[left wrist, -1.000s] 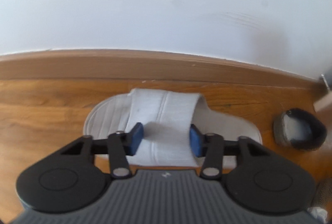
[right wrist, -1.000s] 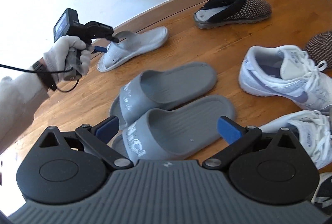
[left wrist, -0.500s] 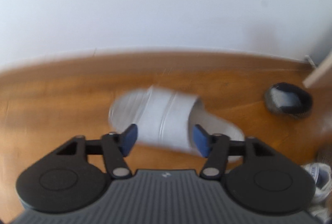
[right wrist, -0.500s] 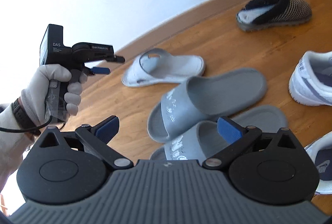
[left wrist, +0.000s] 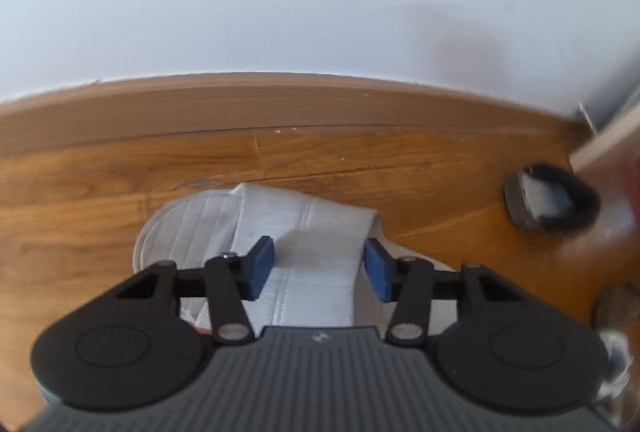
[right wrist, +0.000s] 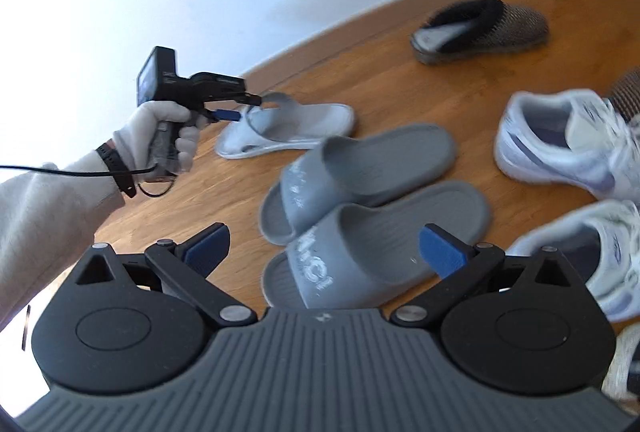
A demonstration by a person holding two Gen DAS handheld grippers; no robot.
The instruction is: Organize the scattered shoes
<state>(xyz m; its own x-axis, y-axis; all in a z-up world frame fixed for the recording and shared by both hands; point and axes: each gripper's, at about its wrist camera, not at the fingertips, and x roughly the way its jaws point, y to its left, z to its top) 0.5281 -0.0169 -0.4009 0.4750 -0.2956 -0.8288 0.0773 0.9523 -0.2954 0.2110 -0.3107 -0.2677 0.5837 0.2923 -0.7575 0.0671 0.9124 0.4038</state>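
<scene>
Near the far edge of the floor (left wrist: 80, 192), close to the baseboard (left wrist: 280, 100): one white slipper (left wrist: 188, 228), flat on the wood, wide strap on top.

Left tool (left wrist: 318, 264): just been closing, and now clamped on that strap, one blue pad (left wrist: 260, 266) on each side, with the cloth bunched up a little between them. Held up by a gloved hand (right wrist: 156, 136).

Right tool (right wrist: 324, 248): wide apart, holding nothing, hanging over the two gray slides (right wrist: 360, 168) nearer the middle of the floor.

Probably very light, this slipper. Thin, soft and floppy, like a hotel one. Not breakable. Not slippery either, with that rough cloth. Likely to bend and droop at the heel and toe when lifted by the strap alone, so best to lift slowly and keep it low.

Best spot to grab: the middle of the strap, right where the left tool is now. Bad spots: the thin flat sole, too low against the wood to get pads around.

Gray slides: thicker, rubbery, a bit heavier, springy. Again, best taken by the strap.

Farther along the floor: white sneakers (right wrist: 560, 148) and a dark fuzzy slipper (right wrist: 480, 28), not yet lined up.
</scene>
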